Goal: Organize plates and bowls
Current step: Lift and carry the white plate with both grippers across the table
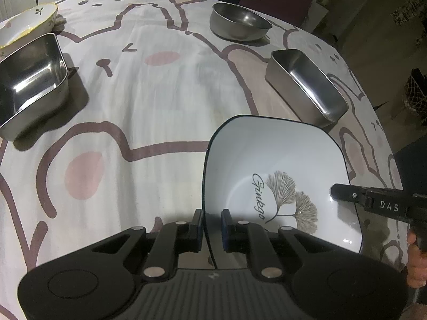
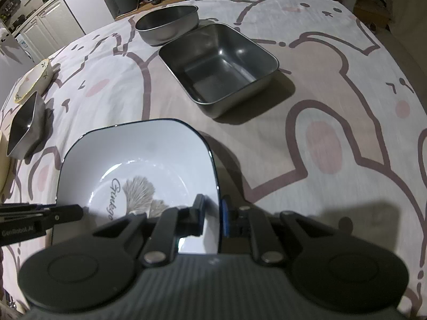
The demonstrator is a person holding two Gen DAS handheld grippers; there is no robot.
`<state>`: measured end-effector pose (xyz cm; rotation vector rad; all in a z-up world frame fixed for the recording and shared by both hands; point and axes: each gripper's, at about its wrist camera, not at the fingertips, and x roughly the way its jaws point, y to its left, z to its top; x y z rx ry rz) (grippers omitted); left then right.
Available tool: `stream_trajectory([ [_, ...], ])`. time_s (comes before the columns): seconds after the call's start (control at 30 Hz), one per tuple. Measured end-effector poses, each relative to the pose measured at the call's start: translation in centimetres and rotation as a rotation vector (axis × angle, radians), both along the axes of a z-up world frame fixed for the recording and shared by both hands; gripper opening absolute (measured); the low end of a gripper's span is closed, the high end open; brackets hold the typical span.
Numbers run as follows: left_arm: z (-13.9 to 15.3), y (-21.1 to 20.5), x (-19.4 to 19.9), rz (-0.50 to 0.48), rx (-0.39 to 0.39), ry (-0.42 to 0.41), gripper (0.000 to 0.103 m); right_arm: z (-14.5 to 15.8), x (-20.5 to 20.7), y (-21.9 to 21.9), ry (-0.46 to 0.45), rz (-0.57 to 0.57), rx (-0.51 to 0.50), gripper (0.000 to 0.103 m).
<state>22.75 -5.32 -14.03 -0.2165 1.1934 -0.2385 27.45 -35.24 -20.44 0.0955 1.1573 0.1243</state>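
A white square bowl [image 1: 280, 154] with a dark rim and a ginkgo leaf print sits low and right in the left wrist view. My left gripper [image 1: 211, 221] is shut on its left rim, one pad inside and one outside. The right gripper's finger [image 1: 344, 193] reaches onto the opposite rim. In the right wrist view the same bowl [image 2: 133, 149] lies lower left, and my right gripper [image 2: 213, 210] is shut on its right rim. The left gripper's finger [image 2: 69, 212] enters from the left edge. Whether the bowl rests on the cloth I cannot tell.
On the cartoon-print tablecloth [image 1: 149, 106] stand a steel square container [image 1: 29, 80], a yellow-rimmed ceramic bowl [image 1: 29, 24], a round steel bowl [image 1: 237, 21] and a steel rectangular container [image 1: 307, 85]. The right wrist view shows that container [image 2: 218, 66] just behind the white bowl.
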Motion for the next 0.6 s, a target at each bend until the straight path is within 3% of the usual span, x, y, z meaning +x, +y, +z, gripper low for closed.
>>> stream_trajectory([
  [0.5,0.2,0.2,-0.4,-0.006,-0.001,-0.001,0.014,0.4,-0.7,-0.4,0.003,0.003,0.003,0.016],
  [0.6,0.5,0.2,-0.7,-0.006,0.000,-0.007,0.014,0.8,-1.1,-0.4,-0.006,0.011,-0.001,0.020],
])
